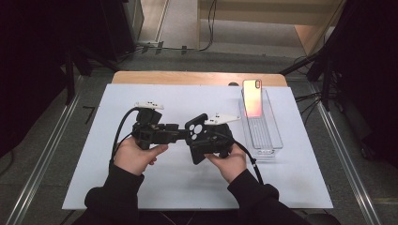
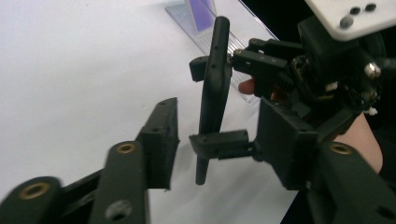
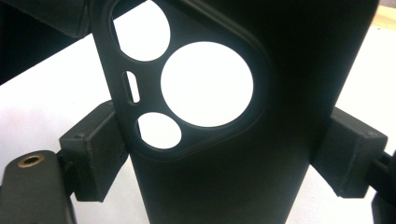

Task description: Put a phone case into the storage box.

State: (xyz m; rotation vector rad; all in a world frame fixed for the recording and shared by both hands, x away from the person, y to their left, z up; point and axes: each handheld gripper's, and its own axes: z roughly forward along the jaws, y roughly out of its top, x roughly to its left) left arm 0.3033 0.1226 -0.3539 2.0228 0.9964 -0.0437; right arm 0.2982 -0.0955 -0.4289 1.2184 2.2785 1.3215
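Two tools meet above the middle of the white-covered worktop, a little toward its right edge. The right tool clamps a black soft-plastic phone case with round camera cut-outs by its two long edges — its pads press on either side of the case, which stands edge-on in the left gripper view. The left tool has its jaws parted, one pad just beside the case's edge and not pressing on it. A pink-backed smartphone leans upright in a clear rectangular plastic tray near the worktop's far right corner, well apart from both tools.
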